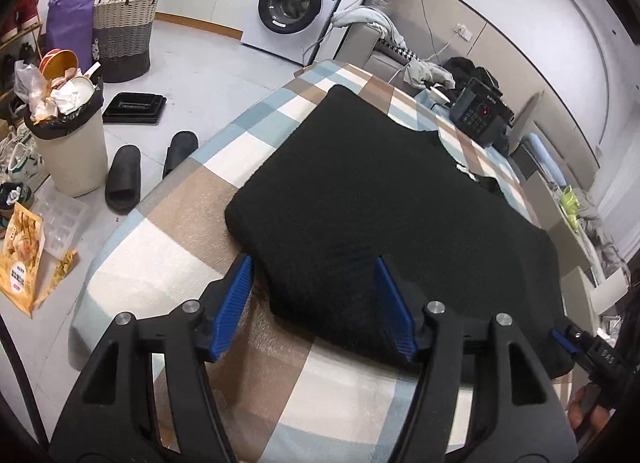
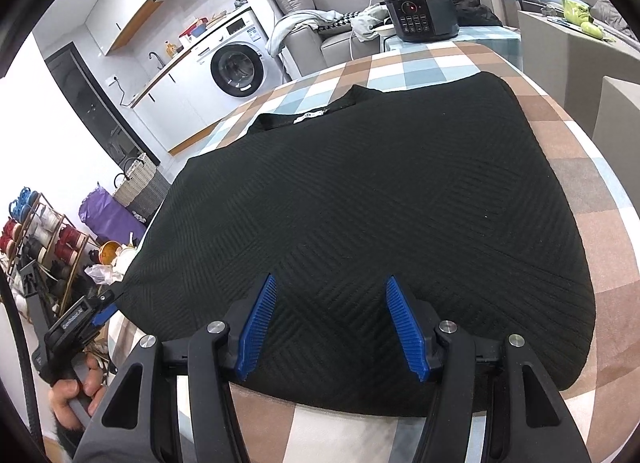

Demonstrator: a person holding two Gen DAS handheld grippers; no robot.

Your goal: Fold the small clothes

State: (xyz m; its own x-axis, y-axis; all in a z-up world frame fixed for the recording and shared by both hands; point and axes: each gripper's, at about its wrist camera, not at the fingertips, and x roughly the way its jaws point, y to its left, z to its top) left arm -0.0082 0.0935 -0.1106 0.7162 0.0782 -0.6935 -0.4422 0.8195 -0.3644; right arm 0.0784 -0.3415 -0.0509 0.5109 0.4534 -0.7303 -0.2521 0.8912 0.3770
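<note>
A black knitted garment (image 1: 384,199) lies folded flat on the checked tablecloth (image 1: 180,223); its collar with a white label points to the far side in the right wrist view (image 2: 360,191). My left gripper (image 1: 314,263) is open, its blue pads straddling the garment's near left corner just above the cloth. My right gripper (image 2: 330,283) is open over the garment's near edge, holding nothing. Each gripper shows at the edge of the other's view, the right one (image 1: 576,343) and the left one (image 2: 80,319).
A black pressure cooker (image 2: 420,11) stands at the table's far end. On the floor to the left are a full bin (image 1: 64,135), slippers (image 1: 124,175), a woven basket (image 1: 124,35) and a washing machine (image 1: 292,7). A sofa with clothes (image 2: 320,23) is behind the table.
</note>
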